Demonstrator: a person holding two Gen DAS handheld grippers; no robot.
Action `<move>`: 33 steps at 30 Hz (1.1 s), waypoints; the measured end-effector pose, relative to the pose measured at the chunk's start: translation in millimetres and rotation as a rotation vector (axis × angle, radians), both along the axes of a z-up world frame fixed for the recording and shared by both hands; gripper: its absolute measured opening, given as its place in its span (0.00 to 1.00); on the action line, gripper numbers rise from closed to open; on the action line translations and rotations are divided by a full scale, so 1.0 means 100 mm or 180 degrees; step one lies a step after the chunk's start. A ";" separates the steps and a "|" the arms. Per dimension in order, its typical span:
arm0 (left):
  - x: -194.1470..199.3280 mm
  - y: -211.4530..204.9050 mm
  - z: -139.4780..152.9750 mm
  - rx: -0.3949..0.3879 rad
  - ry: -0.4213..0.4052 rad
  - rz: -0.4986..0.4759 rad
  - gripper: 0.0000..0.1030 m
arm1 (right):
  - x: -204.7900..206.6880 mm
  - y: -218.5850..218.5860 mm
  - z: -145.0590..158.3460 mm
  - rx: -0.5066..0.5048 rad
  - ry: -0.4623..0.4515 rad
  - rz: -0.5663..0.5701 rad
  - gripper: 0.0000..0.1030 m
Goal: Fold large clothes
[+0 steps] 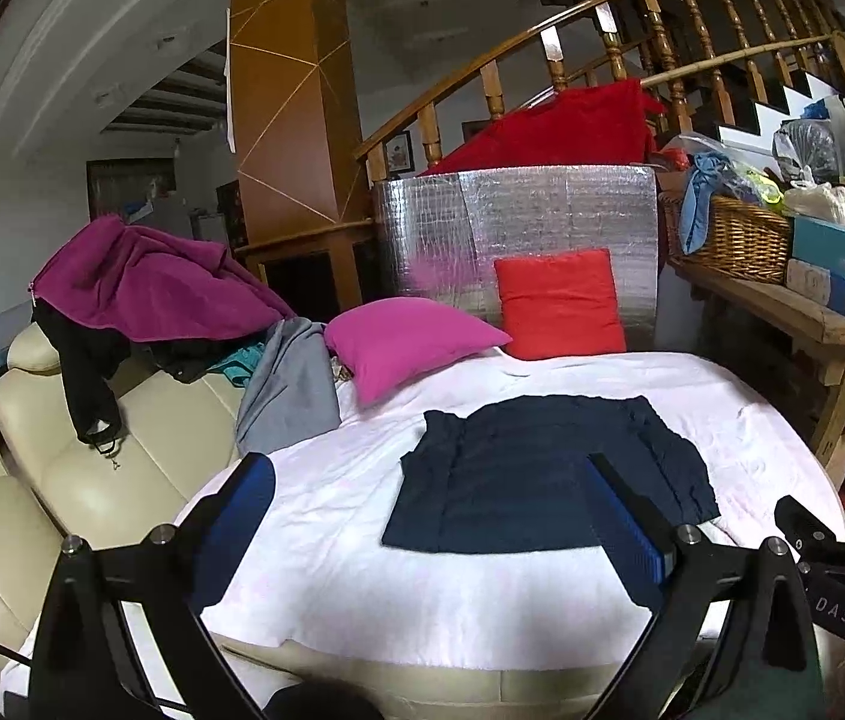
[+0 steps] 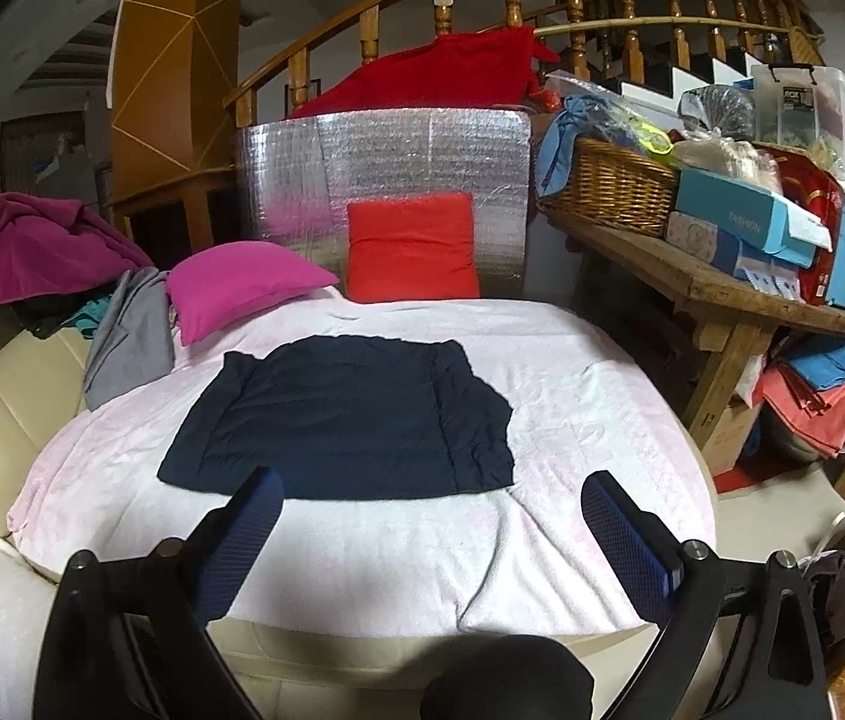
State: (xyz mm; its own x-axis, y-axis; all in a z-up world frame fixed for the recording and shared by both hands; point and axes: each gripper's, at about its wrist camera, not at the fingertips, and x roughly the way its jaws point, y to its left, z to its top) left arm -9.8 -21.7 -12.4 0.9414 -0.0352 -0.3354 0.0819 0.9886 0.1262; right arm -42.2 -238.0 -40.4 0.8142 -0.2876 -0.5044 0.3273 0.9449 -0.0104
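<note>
1. Left gripper (image 1: 428, 516): jaws spread wide, nothing between them, held above the near edge of the pale pink blanket (image 1: 482, 588).
2. Right gripper (image 2: 431, 531): jaws likewise apart and empty, over the blanket's near hem.
3. Navy garment (image 2: 338, 420): folded into a rough rectangle, flat on the blanket, central, just beyond both sets of jaws; touched by neither.
4. Blanket: spread over a cream leather sofa (image 1: 80, 480), whose bare cushions show to the left.
5. Magenta cushion (image 1: 404, 342) and red cushion (image 1: 560, 306): at the blanket's far edge; the red one stands upright against a silver foil panel (image 1: 542, 210).
6. Grey garment (image 1: 290, 384): draped off the blanket's left side beside the magenta cushion.
7. Purple garment (image 1: 146, 288): heaped on the sofa back, a black garment (image 1: 86, 372) hanging below it.
8. Wooden worktop (image 2: 722, 282), right of the bed: carries a wicker basket (image 2: 608, 186) holding blue cloth and bagged items, teal boxes (image 2: 740, 222), and a clear plastic bin (image 2: 812, 108).
9. Under the worktop: stacked red and blue fabric (image 2: 812, 390).
10. Behind: red cloth (image 2: 440, 78) atop the foil panel, wooden stair balustrade (image 2: 602, 0), orange column (image 1: 290, 90).
</note>
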 end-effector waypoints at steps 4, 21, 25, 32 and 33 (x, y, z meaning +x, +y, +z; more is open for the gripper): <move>-0.01 0.02 0.00 -0.0011 0.0000 0.0030 0.97 | 0.02 0.04 -0.03 -0.0050 0.0041 0.0040 0.98; -0.02 0.10 0.01 -0.0028 -0.0017 0.0105 0.97 | 0.02 0.12 -0.04 -0.0050 0.0007 0.0068 0.98; -0.02 0.11 0.01 -0.0027 -0.0020 0.0104 0.97 | 0.01 0.16 -0.04 -0.0057 0.0002 0.0063 0.98; -0.04 0.12 0.01 -0.0028 -0.0039 0.0108 0.97 | -0.01 0.19 -0.04 -0.0044 -0.0011 0.0061 0.98; -0.04 0.12 0.01 -0.0028 -0.0038 0.0107 0.97 | 0.00 0.19 -0.05 -0.0041 -0.0011 0.0063 0.98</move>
